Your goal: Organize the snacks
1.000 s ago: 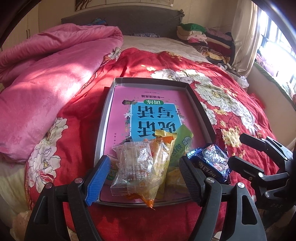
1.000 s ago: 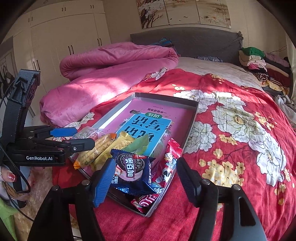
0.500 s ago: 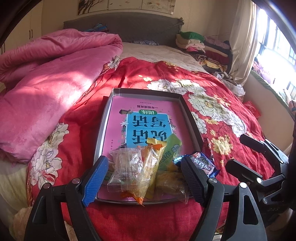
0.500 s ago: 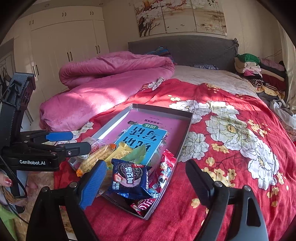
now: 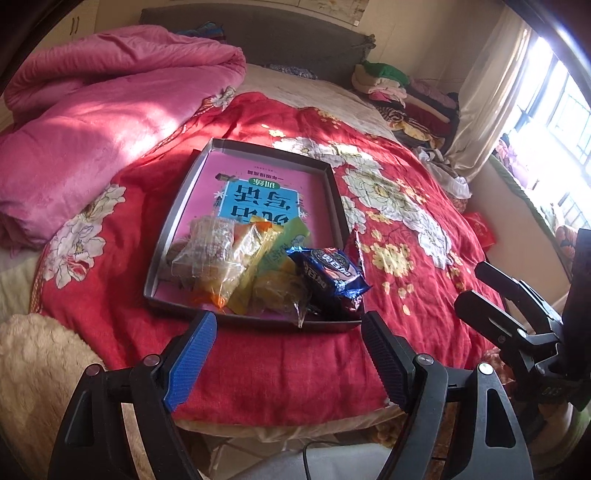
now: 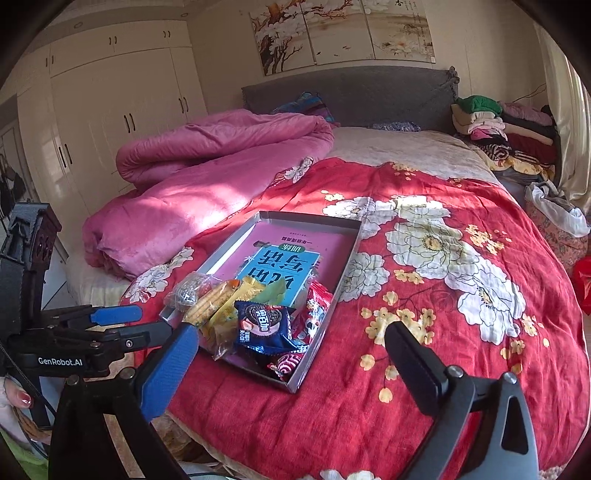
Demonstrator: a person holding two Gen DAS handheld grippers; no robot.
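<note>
- Setting: a home bedroom.
- Bed [image 6: 424, 295] fills most of the frame, covered in a red floral spread, with a grey padded headboard [image 6: 351, 92] at top centre.
- Pink quilt [image 6: 207, 177] bunched at left of the frame (unmade, lived-in).
- Cream built-in wardrobe [image 6: 122, 107] along the upper left wall.
- Three-panel blossom painting [image 6: 343, 33] above the headboard.
- Folded clothes [image 6: 498, 136] stacked at upper right.
- Window [image 5: 561, 114] with pale curtain [image 5: 491, 107] at right of the left wrist view, sun coming in.
</note>
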